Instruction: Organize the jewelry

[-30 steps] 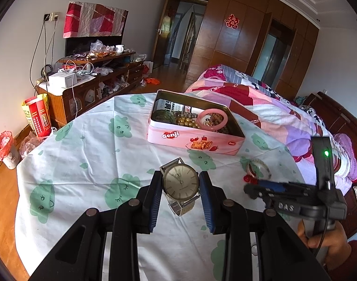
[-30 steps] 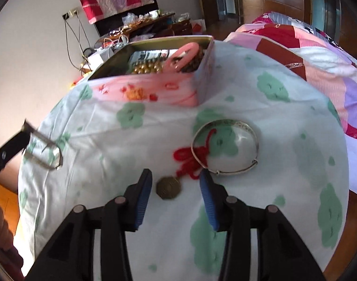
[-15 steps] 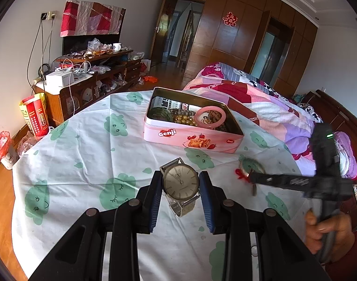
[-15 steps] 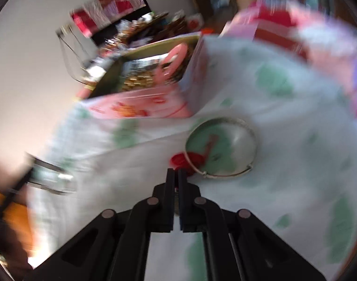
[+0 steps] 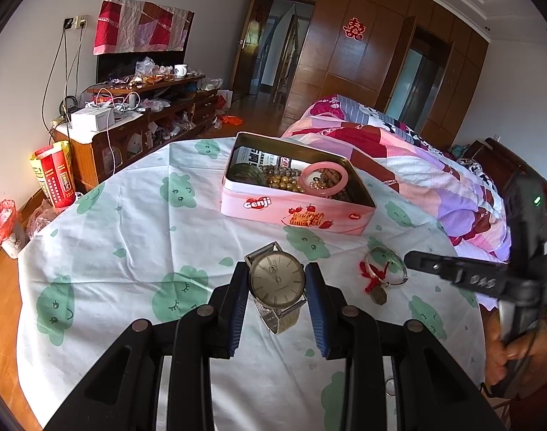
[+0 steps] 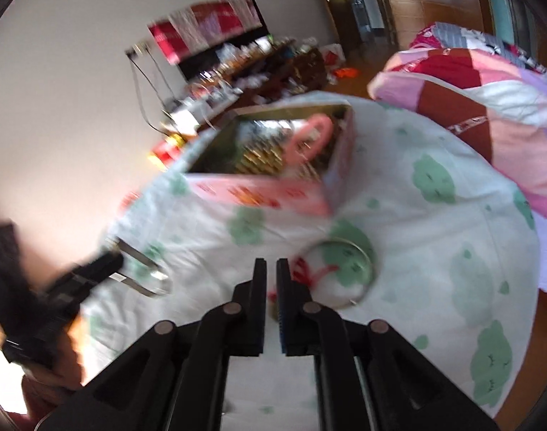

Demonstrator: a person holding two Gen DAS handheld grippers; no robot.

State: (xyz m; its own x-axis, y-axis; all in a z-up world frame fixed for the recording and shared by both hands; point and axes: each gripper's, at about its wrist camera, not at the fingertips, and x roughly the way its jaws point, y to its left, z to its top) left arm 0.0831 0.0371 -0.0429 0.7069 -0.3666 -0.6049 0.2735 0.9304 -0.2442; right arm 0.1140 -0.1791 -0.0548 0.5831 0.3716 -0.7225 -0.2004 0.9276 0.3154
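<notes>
The watch, at lower centre, sits clamped in the left fingers, while the right fingers, nearly shut on the charm, should lift steadily toward the tin at upper centre.

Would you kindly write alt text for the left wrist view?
The left gripper holds a gold-faced wristwatch above a round table with a green-patterned cloth. Behind it sits an open pink tin of beads and a pink bangle; at right lie a silver bangle and a red-corded charm.

Tin behind watch; bangle right of watch; all on table.
</notes>
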